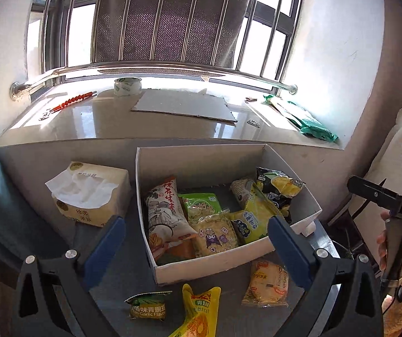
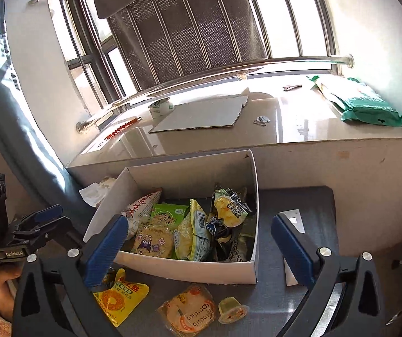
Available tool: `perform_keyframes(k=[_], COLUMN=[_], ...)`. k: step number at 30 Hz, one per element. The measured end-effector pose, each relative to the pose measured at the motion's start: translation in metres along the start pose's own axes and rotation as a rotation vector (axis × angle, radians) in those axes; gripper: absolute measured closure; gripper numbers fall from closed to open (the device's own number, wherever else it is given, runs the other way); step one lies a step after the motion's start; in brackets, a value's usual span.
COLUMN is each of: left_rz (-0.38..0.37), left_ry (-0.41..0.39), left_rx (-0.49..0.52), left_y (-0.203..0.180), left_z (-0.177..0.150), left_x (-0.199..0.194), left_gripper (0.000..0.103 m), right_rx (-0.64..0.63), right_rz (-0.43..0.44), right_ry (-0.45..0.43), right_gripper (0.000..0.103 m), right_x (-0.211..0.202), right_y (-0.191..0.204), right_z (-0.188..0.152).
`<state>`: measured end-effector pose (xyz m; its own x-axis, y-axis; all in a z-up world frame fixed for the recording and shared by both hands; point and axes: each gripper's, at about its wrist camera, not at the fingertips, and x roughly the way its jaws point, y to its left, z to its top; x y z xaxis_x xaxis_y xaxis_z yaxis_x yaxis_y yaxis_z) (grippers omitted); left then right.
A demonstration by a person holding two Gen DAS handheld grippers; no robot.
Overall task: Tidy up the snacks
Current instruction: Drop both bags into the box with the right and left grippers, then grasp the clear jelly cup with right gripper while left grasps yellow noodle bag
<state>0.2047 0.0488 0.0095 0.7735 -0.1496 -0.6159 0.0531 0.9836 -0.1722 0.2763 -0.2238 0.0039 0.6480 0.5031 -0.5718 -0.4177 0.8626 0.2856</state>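
A white cardboard box (image 1: 209, 266) on a dark table holds several snack packets; it also shows in the right wrist view (image 2: 184, 271). In front of it lie a green garlic-pea packet (image 1: 148, 307), a yellow packet (image 1: 199, 311) and a round cracker packet (image 1: 267, 285). The right wrist view shows the yellow packet (image 2: 122, 299), the cracker packet (image 2: 188, 310) and a small jelly cup (image 2: 231, 309). My left gripper (image 1: 196, 241) is open and empty, above the box's front. My right gripper (image 2: 199, 241) is open and empty over the box's front wall.
A tissue pack (image 1: 91, 193) stands left of the box. A marble windowsill (image 1: 116, 123) behind holds a tape roll (image 1: 127, 86), a cardboard sheet (image 1: 184, 106) and a green bag (image 1: 302, 118). A white card (image 2: 292, 252) lies right of the box.
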Motion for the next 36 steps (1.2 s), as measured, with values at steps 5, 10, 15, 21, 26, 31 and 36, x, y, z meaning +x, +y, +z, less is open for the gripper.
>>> perform_keyframes(k=[5, 10, 15, 21, 26, 31, 36], left_rz=[0.002, -0.048, -0.032, -0.030, -0.037, -0.021, -0.006], left_ry=[-0.047, -0.021, 0.024, 0.063, 0.052, 0.062, 0.079], left_rx=[0.048, 0.017, 0.005, -0.014, -0.011, -0.023, -0.028], left_y=[-0.020, -0.028, -0.035, -0.037, -0.036, -0.030, -0.023], left_z=[-0.052, -0.123, -0.175, -0.198, -0.198, -0.199, -0.201], left_x=[-0.045, -0.069, -0.076, -0.080, -0.084, -0.084, -0.079], left_gripper=[0.000, 0.000, 0.000, 0.000, 0.000, 0.000, 0.000], right_rx=[-0.003, 0.055, 0.093, 0.069, 0.036, 0.028, 0.008], right_rz=[0.041, 0.038, 0.031, -0.007, -0.045, -0.073, -0.097], right_ry=[-0.024, 0.004, 0.102, 0.127, 0.149, 0.195, 0.245], right_gripper=[0.000, 0.000, 0.000, 0.000, 0.000, 0.000, 0.041], right_x=[-0.048, -0.069, -0.057, -0.018, 0.029, 0.066, 0.084], right_y=[0.002, -0.010, -0.020, -0.027, -0.036, -0.048, -0.046], right_z=[-0.060, -0.141, -0.192, -0.182, -0.144, -0.127, -0.130])
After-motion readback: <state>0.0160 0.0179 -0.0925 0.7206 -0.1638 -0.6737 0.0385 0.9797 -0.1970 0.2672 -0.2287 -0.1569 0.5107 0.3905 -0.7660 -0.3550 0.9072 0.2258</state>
